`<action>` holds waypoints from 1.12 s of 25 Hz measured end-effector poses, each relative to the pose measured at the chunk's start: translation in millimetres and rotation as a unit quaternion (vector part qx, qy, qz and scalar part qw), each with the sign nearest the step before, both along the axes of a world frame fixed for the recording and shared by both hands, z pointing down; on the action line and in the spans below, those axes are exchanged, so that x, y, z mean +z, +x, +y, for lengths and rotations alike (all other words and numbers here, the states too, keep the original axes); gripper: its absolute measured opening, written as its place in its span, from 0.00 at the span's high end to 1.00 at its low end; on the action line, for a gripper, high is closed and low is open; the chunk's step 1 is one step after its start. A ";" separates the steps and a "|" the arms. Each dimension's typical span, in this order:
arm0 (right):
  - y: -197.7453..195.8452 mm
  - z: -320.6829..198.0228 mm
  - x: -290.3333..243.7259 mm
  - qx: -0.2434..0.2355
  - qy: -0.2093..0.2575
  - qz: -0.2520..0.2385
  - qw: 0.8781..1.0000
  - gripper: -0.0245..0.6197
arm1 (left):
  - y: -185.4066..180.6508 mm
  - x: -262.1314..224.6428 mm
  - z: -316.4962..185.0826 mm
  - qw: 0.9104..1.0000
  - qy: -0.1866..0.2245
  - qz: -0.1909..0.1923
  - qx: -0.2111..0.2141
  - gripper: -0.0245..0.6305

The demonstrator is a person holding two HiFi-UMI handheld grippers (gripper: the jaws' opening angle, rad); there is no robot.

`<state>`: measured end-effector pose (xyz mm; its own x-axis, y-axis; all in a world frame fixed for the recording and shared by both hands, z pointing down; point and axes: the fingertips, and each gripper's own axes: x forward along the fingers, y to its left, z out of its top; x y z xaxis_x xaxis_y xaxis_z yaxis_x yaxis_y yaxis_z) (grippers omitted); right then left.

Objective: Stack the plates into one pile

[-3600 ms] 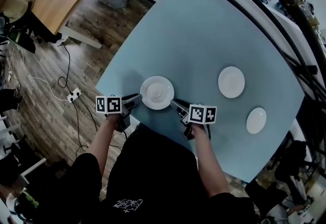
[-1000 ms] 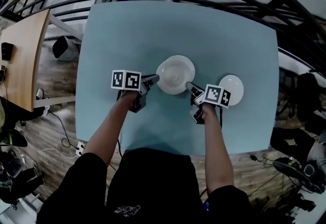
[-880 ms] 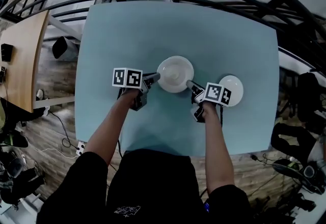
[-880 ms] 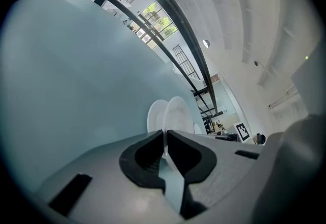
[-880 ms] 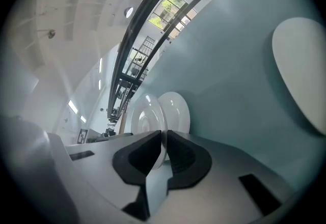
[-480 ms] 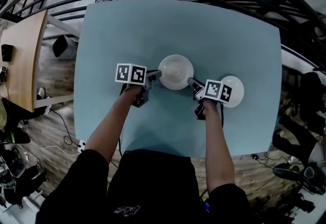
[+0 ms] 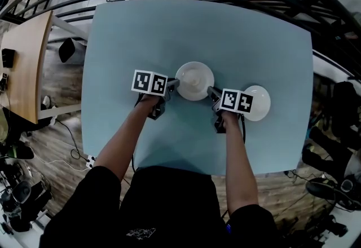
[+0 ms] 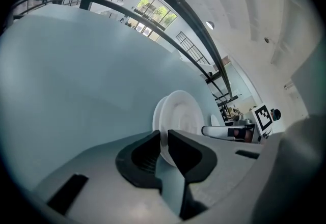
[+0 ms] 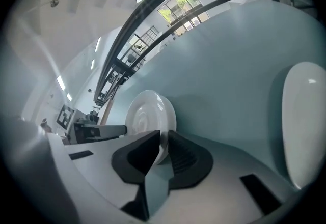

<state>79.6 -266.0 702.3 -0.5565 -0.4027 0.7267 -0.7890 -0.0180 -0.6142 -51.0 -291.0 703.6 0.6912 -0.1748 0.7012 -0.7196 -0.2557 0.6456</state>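
Plate [image 7: 194, 80] has settled on the blue table [image 7: 141, 32]; left gripper [image 7: 176, 82] fingers clench its rim, right gripper [image 7: 210, 91] fingers just loosened.

Both arms out front, left gripper [image 7: 174, 82] angled down pinching the plate [image 7: 194, 75] rim, right gripper [image 7: 210, 91] jaws just loosening around its opposite edge.

2nd plate [image 9: 304, 116] partly off-frame, R.
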 end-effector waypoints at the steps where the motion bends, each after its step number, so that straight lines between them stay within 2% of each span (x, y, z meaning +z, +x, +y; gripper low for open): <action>1: 0.1 -0.8 -0.3 -0.006 0.002 0.011 1.000 0.88 | 0.1 0.0 -0.2 1.000 0.000 -0.003 0.002 0.91; 11: -0.5 0.4 0.5 -0.042 0.003 0.086 0.995 0.86 | 1.4 0.2 2.4 0.998 0.012 -0.061 0.029 0.88; 21: 1.5 3.6 2.7 -0.035 -0.005 0.092 0.995 0.85 | -2.4 -4.6 4.1 0.997 0.018 -0.059 0.039 0.84; 26: 2.4 -2.7 -1.4 -0.047 0.010 0.127 0.991 0.84 | -3.2 -7.2 4.1 0.998 0.021 -0.057 0.034 0.84; 28: 1.4 -5.4 -4.7 -0.055 0.021 0.139 0.988 0.78 | -2.5 -10.1 3.5 0.998 0.024 -0.056 0.031 0.84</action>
<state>81.0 -271.4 697.6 -0.3791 -0.3840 0.8419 -0.9235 0.0988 -0.3708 -53.5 -287.4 693.5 0.6193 -0.1689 0.7667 -0.7684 -0.3311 0.5477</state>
